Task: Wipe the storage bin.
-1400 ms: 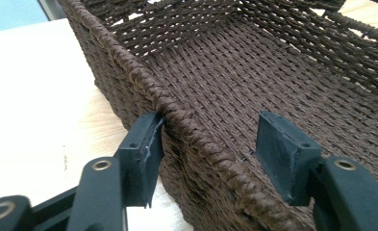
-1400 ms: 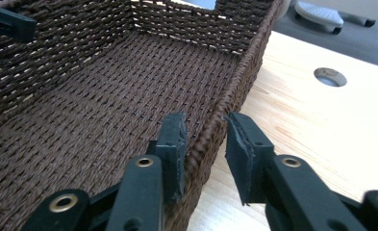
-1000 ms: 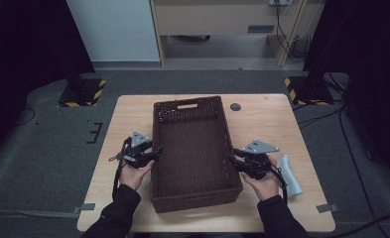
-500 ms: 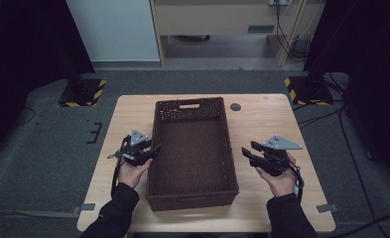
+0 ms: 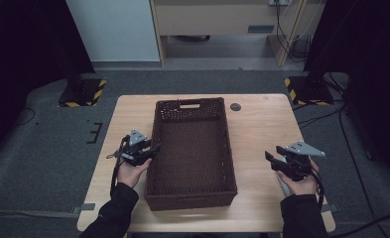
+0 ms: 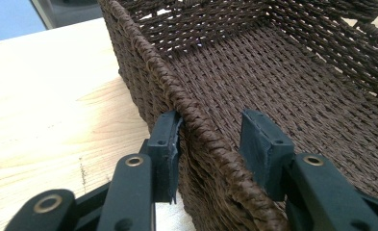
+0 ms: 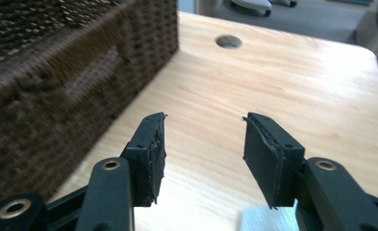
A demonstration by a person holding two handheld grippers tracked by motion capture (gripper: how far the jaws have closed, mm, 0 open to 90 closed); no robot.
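While basket (image 5: pixel 192 148) sits mid-table:
Left gripper (image 6: pixel 210 144): jaws straddle the rim, outer pad touching, not clamped.
Right gripper (image 7: pixel 203 149): just spread, empty, apart.
Left: full release.

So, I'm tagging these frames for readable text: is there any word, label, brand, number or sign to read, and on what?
None can be read.
Wicker basket: plain weave, no label.
Table: bare wood with a round hole, no print.
Left gripper and right gripper: no marking legible.
Yellow-and-black hazard stripes on the stand bases on the floor: a pattern, no wording.
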